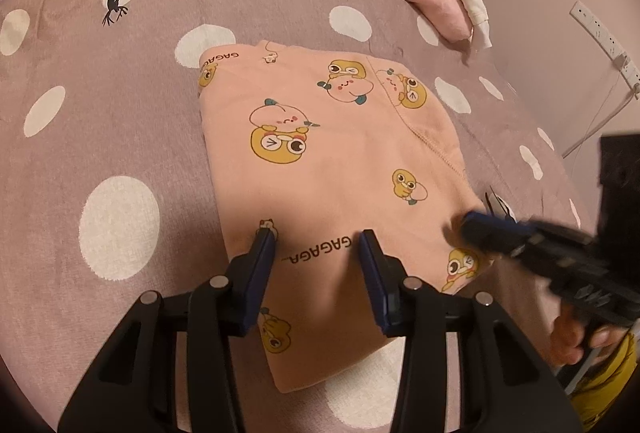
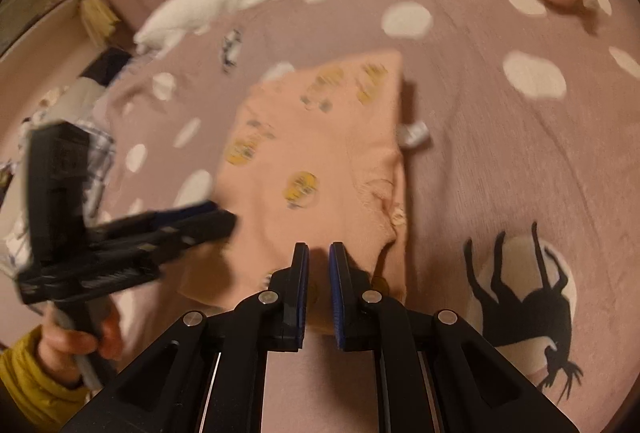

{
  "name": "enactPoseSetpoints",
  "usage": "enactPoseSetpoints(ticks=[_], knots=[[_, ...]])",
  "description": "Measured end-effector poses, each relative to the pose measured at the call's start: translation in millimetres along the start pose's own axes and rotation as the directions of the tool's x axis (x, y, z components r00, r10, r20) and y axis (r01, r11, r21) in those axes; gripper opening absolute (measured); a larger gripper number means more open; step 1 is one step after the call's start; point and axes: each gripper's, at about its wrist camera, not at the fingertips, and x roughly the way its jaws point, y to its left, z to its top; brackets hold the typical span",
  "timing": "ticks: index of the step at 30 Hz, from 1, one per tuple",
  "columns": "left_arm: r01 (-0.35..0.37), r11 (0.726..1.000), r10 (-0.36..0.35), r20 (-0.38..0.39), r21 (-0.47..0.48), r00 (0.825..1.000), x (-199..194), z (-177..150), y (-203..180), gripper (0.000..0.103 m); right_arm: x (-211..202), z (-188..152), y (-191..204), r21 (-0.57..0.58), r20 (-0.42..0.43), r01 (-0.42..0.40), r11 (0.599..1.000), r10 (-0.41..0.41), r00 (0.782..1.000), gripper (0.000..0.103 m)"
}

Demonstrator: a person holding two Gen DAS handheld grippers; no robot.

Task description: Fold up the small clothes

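Right now your folded pink garment, printed with cartoon ducks, lies flat on the mauve polka-dot bedspread. Your left claw is spread, its pads hovering over the garment's near edge with nothing pinched. Your right claw is pressed nearly together, a thin gap showing, tips over the garment's near right corner; whether cloth is caught there you cannot tell.
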Motion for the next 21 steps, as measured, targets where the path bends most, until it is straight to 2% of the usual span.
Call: enactPoseSetpoints(ticks=[3, 7, 10, 13, 16, 21], knots=[[-0.003, 1.000, 0.003, 0.000, -0.004, 1.000, 1, 0, 0, 0.042, -3, 21, 8, -0.027, 0.039, 0.023, 0.999, -0.022, 0.999, 0.011], [-0.009, 1.000, 0.009, 0.003, 0.003, 1.000, 1, -1, -2, 0.042, 18, 51, 5, -0.005, 0.039, 0.041, 0.999, -0.040, 0.998, 0.011], [-0.012, 1.000, 0.012, 0.002, 0.010, 1.000, 1, -1, -2, 0.042, 38, 66, -2, 0.009, 0.024, 0.130, 0.991, -0.130, 0.991, 0.011], [-0.011, 1.000, 0.011, 0.002, 0.013, 1.000, 1, -2, -2, 0.042, 59, 72, -15, 0.041, -0.032, 0.199, 0.979, -0.198, 0.980, 0.011], [-0.010, 1.000, 0.010, 0.003, 0.012, 1.000, 1, -2, -2, 0.042, 75, 68, -27, 0.067, -0.091, 0.230, 0.971, -0.224, 0.970, 0.011], [-0.016, 1.000, 0.016, 0.004, 0.016, 1.000, 1, -4, -2, 0.042, 60, 63, -21, 0.065, -0.058, 0.223, 0.973, -0.220, 0.974, 0.011]])
